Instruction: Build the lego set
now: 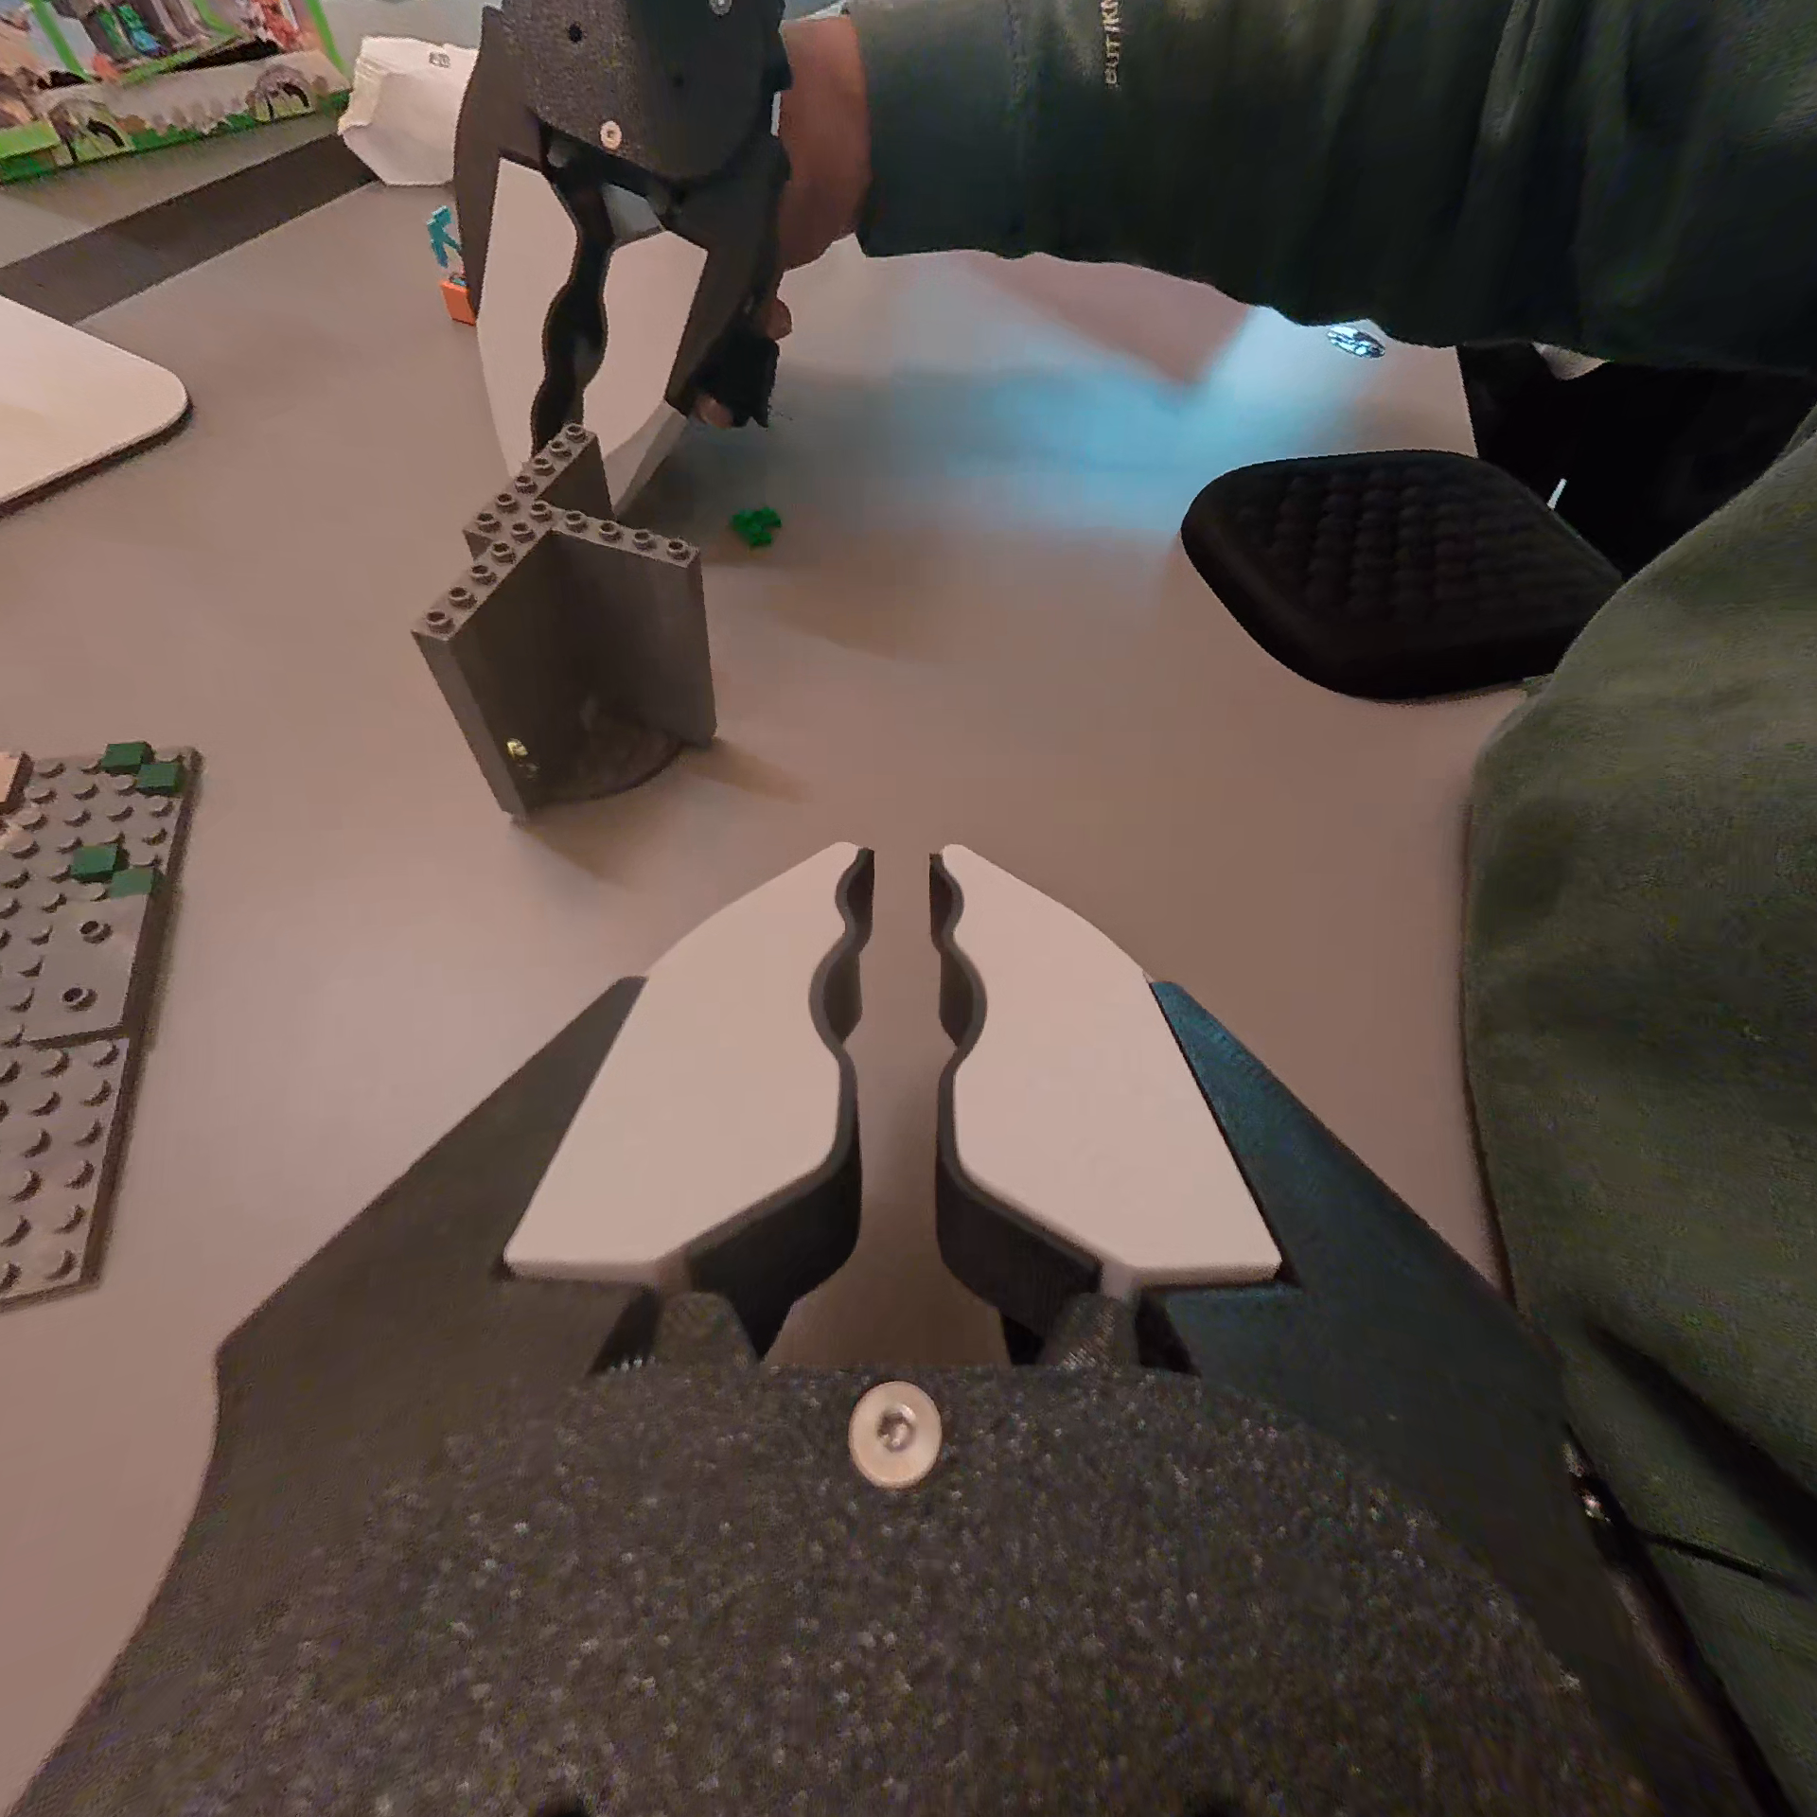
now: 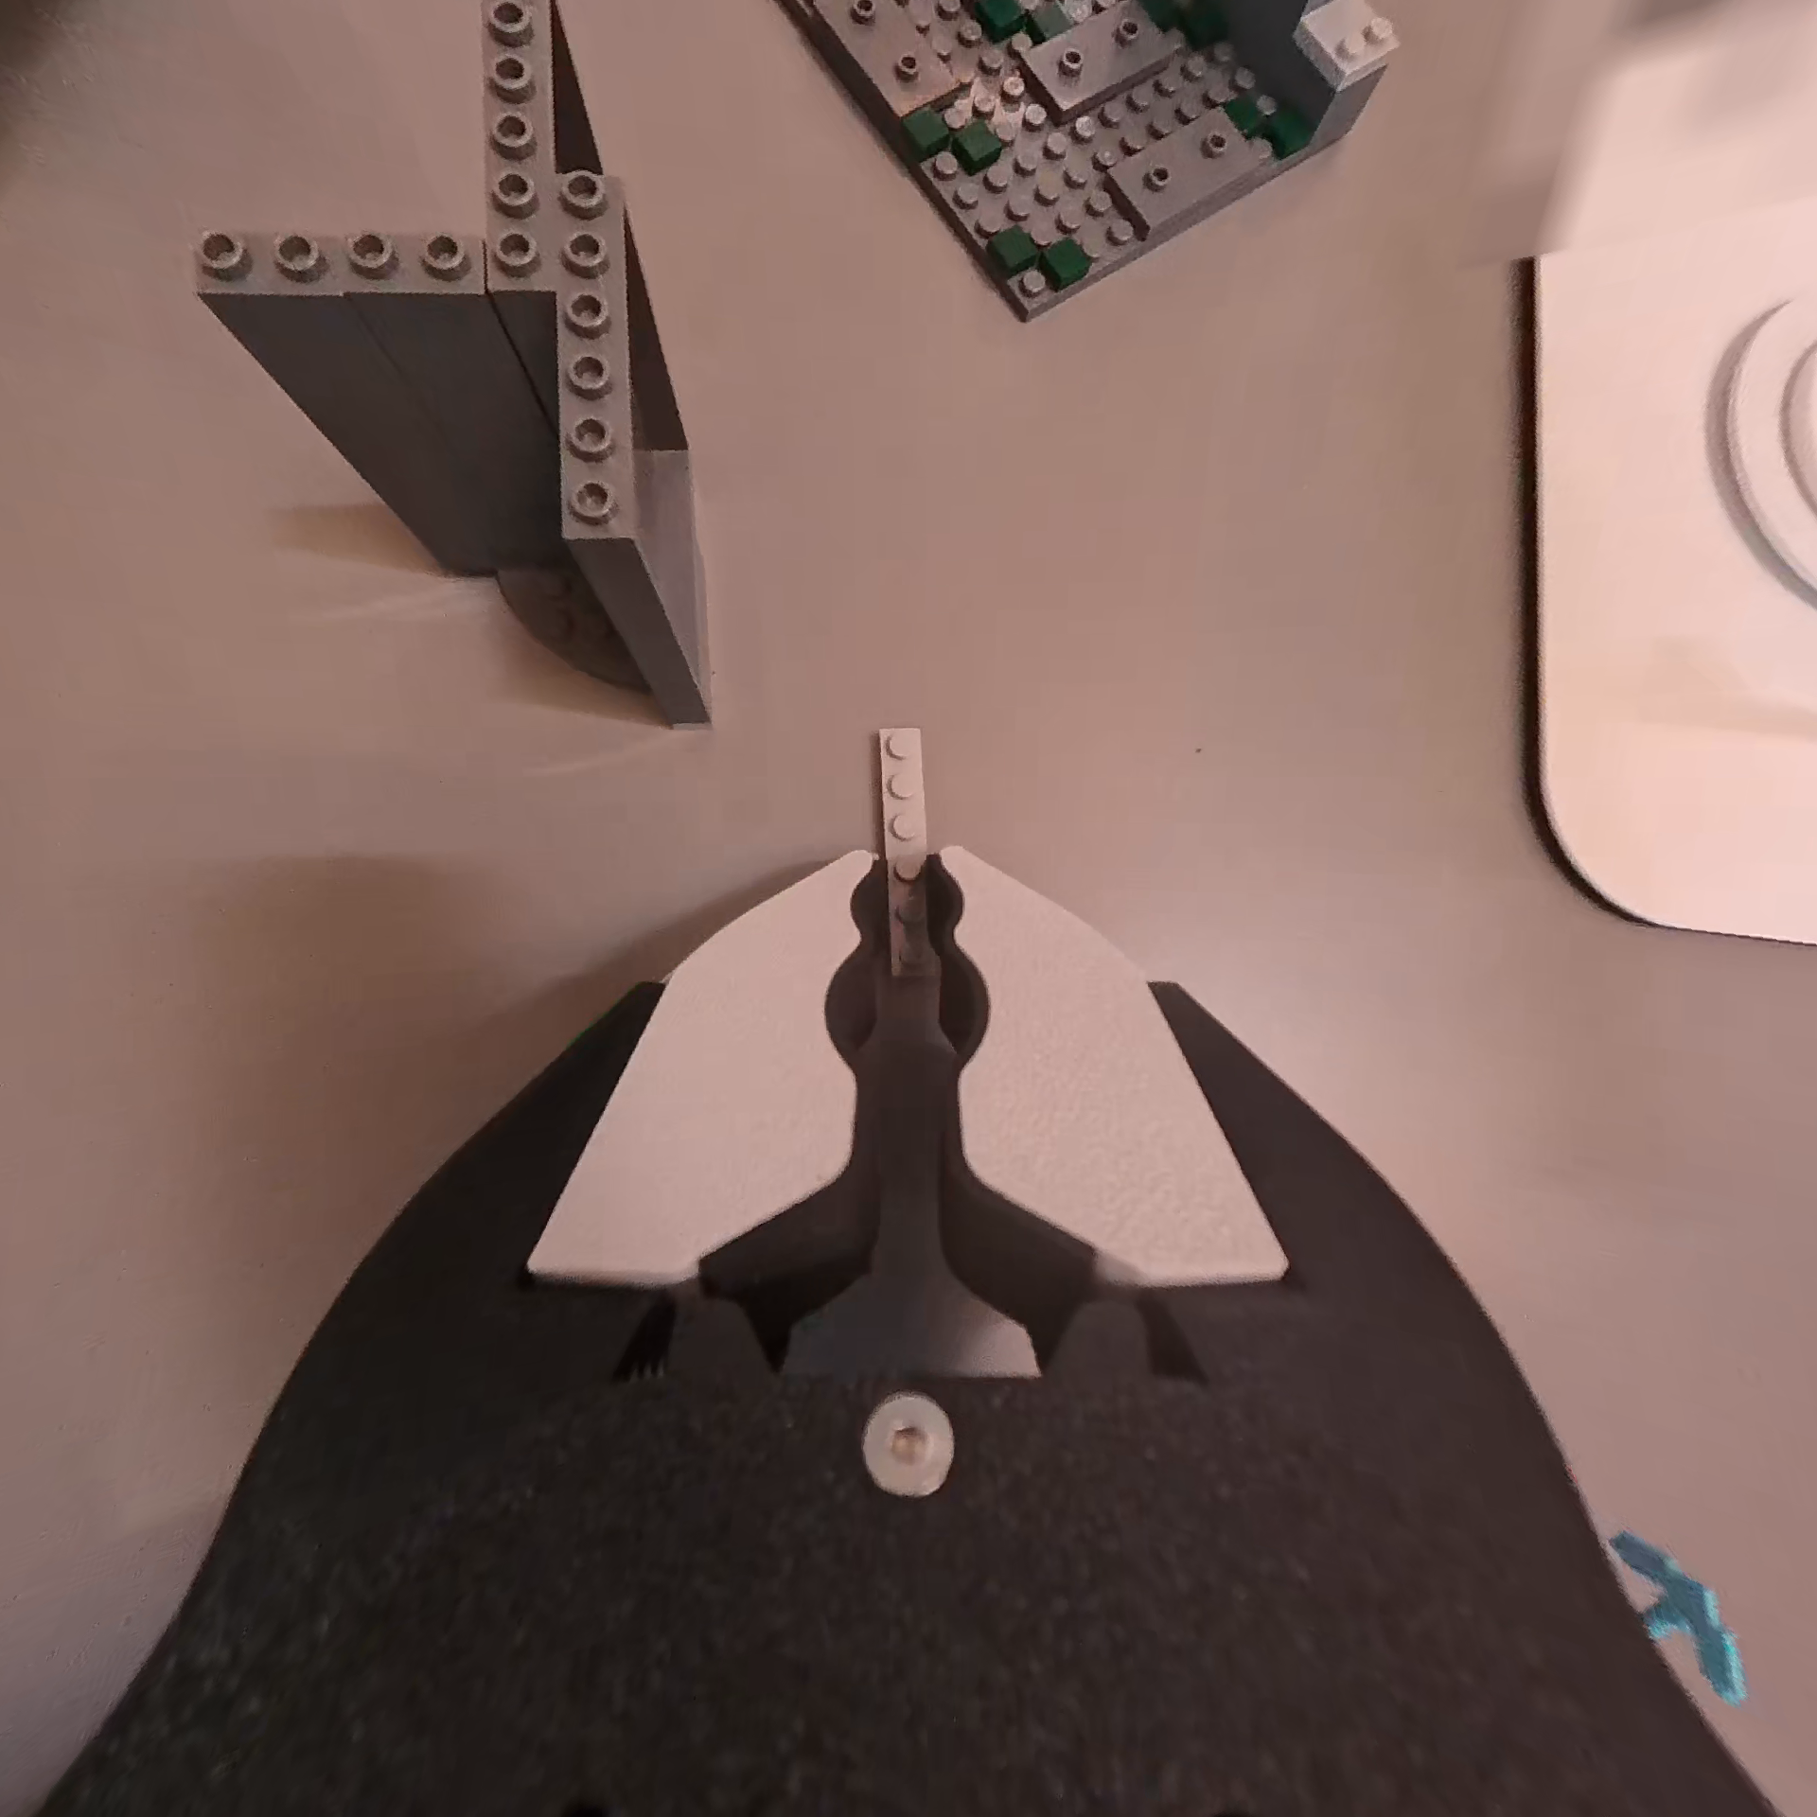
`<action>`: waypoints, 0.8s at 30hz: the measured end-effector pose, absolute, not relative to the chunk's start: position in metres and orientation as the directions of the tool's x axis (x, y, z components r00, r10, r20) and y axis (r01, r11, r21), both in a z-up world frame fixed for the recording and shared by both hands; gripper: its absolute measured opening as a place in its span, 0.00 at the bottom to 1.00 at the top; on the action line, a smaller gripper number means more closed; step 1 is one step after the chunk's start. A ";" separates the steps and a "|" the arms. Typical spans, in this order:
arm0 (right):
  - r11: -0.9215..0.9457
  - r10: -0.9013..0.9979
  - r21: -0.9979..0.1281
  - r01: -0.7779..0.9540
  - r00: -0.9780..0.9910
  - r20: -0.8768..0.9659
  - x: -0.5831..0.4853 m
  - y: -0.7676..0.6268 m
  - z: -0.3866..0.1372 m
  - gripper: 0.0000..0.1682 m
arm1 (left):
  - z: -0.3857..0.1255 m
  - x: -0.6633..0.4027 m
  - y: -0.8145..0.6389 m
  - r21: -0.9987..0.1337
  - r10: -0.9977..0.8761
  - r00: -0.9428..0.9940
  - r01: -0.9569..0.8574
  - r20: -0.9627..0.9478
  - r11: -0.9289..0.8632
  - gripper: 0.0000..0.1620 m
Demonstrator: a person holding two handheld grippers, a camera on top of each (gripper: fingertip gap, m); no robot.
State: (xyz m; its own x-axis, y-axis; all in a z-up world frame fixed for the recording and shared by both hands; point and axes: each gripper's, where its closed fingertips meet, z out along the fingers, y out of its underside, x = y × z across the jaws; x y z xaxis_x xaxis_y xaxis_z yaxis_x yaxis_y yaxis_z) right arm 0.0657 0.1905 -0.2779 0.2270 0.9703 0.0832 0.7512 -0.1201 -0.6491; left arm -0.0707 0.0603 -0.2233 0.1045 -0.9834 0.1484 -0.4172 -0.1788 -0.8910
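Pinching a thin grey plate by 1 end, our right hand-held gripper kept its studs free, ahead-left of it stood the grey wall assembly; our left hand-held gripper hung slightly parted, empty.

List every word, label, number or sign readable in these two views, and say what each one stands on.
Dark green sleeve: a short line of pale lettering, sideways and cut off; not copied here.
Lego box, far corner: only coloured artwork shows; no writing is readable.
White bag: a small dark mark, too small to read.
Right wrist view: no writing; the stud tops of the grey lego tower are too blurred to show any mark.
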 end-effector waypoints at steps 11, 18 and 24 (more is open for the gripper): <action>-0.108 0.966 -0.639 0.761 0.232 0.112 0.064 0.190 -0.277 0.06 | -0.220 -0.072 0.056 -0.897 -0.986 0.104 -0.411 0.133 -0.165 0.06; -0.136 0.924 -0.745 0.653 0.354 0.141 0.070 0.187 -0.229 0.11 | -0.183 -0.087 0.059 -0.934 -0.984 0.154 -0.331 0.085 -0.133 0.06; -0.159 0.872 -0.876 0.455 0.481 0.092 0.070 0.140 -0.180 0.10 | -0.121 -0.141 0.077 -0.970 -0.951 0.310 -0.233 -0.002 -0.074 0.01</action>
State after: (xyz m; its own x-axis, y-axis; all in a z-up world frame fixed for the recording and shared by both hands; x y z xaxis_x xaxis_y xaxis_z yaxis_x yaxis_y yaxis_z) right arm 0.0696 0.1403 -0.1802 0.4815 0.8716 0.0922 0.4550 -0.1587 -0.8762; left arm -0.1412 0.0765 -0.1214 0.3102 -0.9507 -0.0017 -0.2335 -0.0744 -0.9695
